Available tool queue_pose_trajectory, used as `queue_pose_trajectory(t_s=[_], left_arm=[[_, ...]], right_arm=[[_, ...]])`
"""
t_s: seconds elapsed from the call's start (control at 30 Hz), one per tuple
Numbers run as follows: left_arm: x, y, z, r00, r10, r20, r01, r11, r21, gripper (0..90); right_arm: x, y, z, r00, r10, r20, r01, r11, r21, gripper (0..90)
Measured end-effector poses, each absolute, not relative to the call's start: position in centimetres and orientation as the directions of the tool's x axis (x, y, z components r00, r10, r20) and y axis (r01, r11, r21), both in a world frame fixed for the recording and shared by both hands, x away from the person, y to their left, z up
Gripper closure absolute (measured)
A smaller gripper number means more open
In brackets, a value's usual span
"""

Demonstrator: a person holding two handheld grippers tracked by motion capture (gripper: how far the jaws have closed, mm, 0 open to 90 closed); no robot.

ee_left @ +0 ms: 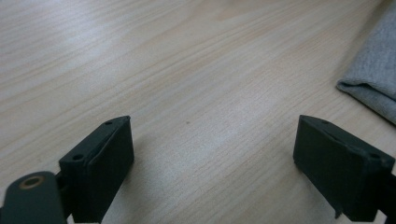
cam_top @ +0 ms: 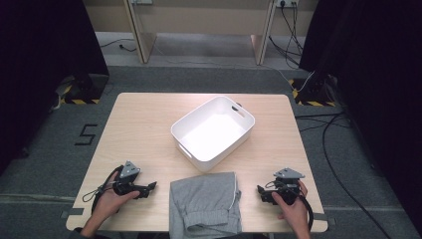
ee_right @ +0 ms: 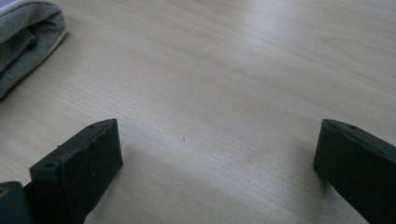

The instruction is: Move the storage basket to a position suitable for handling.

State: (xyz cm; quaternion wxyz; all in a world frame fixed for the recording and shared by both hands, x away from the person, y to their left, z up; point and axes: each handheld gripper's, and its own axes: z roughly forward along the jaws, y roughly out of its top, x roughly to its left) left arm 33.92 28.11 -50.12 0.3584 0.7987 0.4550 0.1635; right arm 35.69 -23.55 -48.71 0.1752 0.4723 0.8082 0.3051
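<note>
- Bright light is shining down from above, glaring inside the white tub (cam_top: 213, 130).
- The table (cam_top: 139, 124) is looking pale and shiny.
- Dark curtains are staying black at both sides.
- Close-up jaws are casting soft, blurry shadows.

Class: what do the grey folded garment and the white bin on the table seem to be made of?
Grey folded garment: soft knitted fabric, probably cotton jersey; it looks matte, with a ribbed waistband.
White rectangular bin: likely moulded plastic; it is smooth, slightly glossy, with rounded corners and cut-out handles.
</note>
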Motion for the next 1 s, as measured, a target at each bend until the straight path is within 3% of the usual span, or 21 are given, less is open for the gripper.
queue_pose_trajectory(t_s=[0.43,1.0], left_arm=[[33.8,28.1,-49.9,0.519,0.849,-0.099,0.614,-0.290,0.734,15.4],[33.1,23.4,-45.2,0.605,0.778,-0.168,0.505,-0.212,0.837,15.5]], right_arm=[[35.7,-23.6,-48.7,-0.493,0.870,0.005,0.657,0.368,0.658,1.8],[35.7,-23.5,-48.7,-0.491,0.871,0.008,0.659,0.366,0.657,1.6]])
